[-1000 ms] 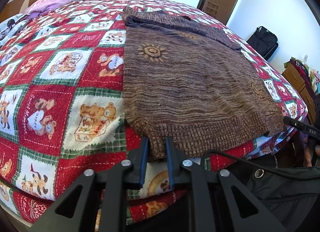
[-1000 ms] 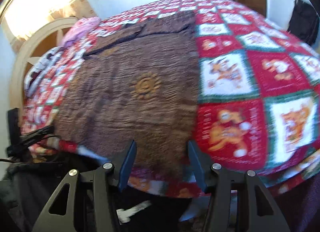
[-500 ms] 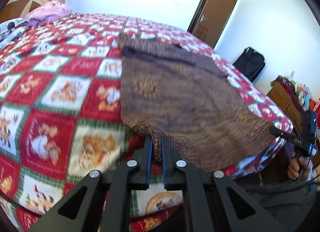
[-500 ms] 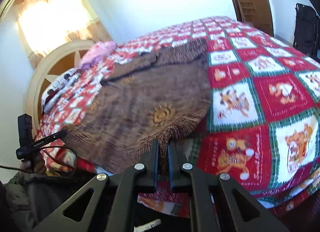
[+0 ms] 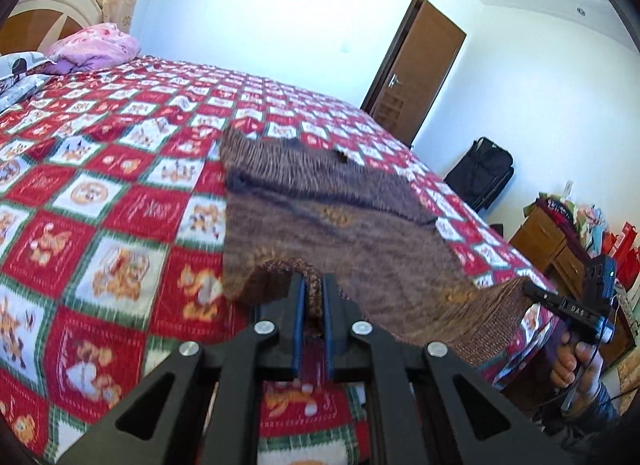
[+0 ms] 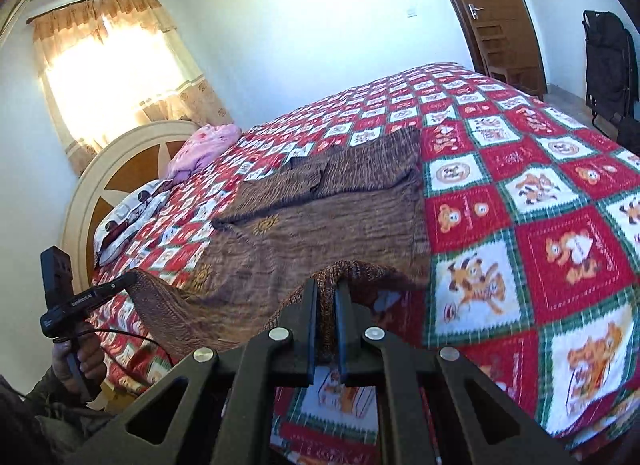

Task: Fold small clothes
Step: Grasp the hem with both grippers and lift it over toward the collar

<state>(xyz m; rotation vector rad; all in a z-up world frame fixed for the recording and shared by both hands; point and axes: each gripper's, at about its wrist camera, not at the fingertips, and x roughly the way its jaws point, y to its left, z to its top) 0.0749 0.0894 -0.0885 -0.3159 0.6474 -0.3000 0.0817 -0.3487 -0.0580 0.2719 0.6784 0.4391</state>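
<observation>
A brown knitted sweater (image 5: 352, 225) with small sun motifs lies on a red, white and green patchwork bedspread (image 5: 112, 233). Its ribbed hem is raised off the bed at both near corners. My left gripper (image 5: 311, 285) is shut on the hem's left corner, the knit pinched between its blue pads. My right gripper (image 6: 326, 287) is shut on the hem's right corner of the sweater (image 6: 320, 225). In the left wrist view the right gripper (image 5: 532, 287) shows at the far right, held by a hand. The right wrist view shows the left gripper (image 6: 130, 279) at the left edge.
A pink pillow (image 5: 96, 45) and a round headboard (image 6: 120, 169) are at the bed's head. A brown door (image 5: 416, 69), a black bag (image 5: 484, 173) and a wooden dresser (image 5: 548, 245) piled with clothes stand beyond the bed's far side.
Both grippers closed on the sweater's hem and rose, lifting the near edge off the bedspread. Both cameras now tilt up, showing more of the walls.
</observation>
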